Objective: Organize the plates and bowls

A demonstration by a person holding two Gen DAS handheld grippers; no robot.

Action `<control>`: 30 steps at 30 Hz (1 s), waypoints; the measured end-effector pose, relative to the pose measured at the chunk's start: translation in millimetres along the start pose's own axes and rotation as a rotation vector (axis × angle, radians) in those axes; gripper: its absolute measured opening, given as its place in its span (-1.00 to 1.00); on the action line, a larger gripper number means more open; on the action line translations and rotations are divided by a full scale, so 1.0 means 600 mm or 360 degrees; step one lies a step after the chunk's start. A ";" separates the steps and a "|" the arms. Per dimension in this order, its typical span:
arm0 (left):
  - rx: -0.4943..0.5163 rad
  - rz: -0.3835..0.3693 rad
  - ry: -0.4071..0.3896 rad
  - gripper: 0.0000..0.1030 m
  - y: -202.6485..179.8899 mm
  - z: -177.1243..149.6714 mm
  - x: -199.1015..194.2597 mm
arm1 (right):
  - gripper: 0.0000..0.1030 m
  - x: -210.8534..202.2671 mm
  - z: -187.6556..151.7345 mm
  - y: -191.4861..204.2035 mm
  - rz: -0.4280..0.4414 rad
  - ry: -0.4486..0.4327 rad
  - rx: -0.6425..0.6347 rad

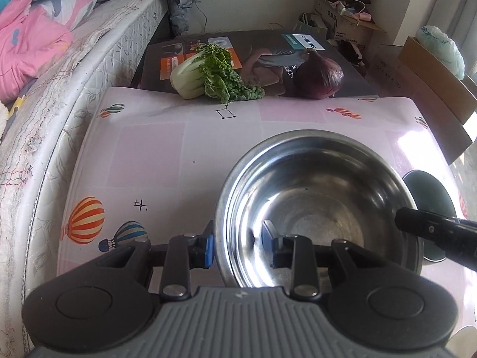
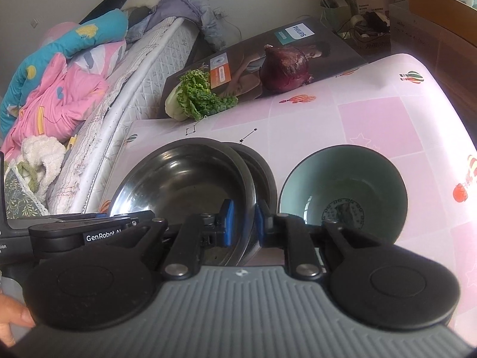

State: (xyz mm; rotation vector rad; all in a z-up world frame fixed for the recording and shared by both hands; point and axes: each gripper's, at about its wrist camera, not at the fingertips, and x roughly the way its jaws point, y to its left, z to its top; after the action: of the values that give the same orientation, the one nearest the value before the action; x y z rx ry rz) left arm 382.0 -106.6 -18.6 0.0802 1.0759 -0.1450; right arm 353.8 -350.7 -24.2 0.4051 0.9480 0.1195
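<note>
A steel bowl sits on the pink balloon-patterned counter, held at its rim from both sides. The left gripper straddles the near left rim, one blue pad outside the wall, one inside; whether both pads press I cannot tell. The right gripper pinches the right rim, its blue pads nearly together on the thin metal — here the rim looks doubled, as if a second steel bowl is nested beneath. Just beside it on the right stands a teal bowl, upright. At the counter's far edge lie a leafy cabbage and a red onion, on a printed box. A bed runs along the left.
</note>
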 end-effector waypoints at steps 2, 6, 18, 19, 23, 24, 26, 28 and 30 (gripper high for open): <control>0.0019 0.0012 0.0012 -0.38 -0.007 0.008 0.013 | -0.69 0.016 0.007 -0.007 -0.0021 0.0012 0.0006; 0.0073 0.0058 -0.0008 -0.30 -0.021 0.020 0.031 | -0.70 0.036 0.019 -0.013 -0.0032 0.0009 -0.0008; 0.0086 0.0053 -0.0029 -0.18 -0.010 0.015 0.020 | -0.59 0.054 0.026 0.004 -0.0056 0.0035 -0.0086; 0.0091 0.0051 -0.0036 -0.13 -0.009 0.014 0.018 | -0.58 0.051 0.024 0.006 -0.0066 0.0026 -0.0105; 0.0086 0.0044 -0.0046 -0.12 -0.005 0.008 0.011 | -0.51 0.043 0.021 0.011 -0.0086 0.0003 -0.0131; 0.0083 0.0039 -0.0053 -0.12 -0.003 0.006 0.008 | -0.50 0.040 0.021 0.011 -0.0091 -0.0005 -0.0136; 0.0084 0.0036 -0.0069 -0.11 -0.002 0.003 0.001 | -0.48 0.033 0.021 0.009 -0.0089 -0.0016 -0.0133; 0.0088 0.0039 -0.0086 -0.05 -0.003 -0.002 -0.008 | -0.47 0.023 0.020 0.004 -0.0068 -0.0029 -0.0113; 0.0091 0.0026 -0.0109 0.02 -0.005 -0.006 -0.021 | -0.45 0.011 0.019 -0.001 -0.0033 -0.0044 -0.0093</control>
State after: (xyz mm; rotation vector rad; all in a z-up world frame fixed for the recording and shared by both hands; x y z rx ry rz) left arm 372.3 -108.0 -9.3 0.1348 1.0027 -0.1628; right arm 366.8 -352.6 -23.4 0.3422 0.9194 0.1220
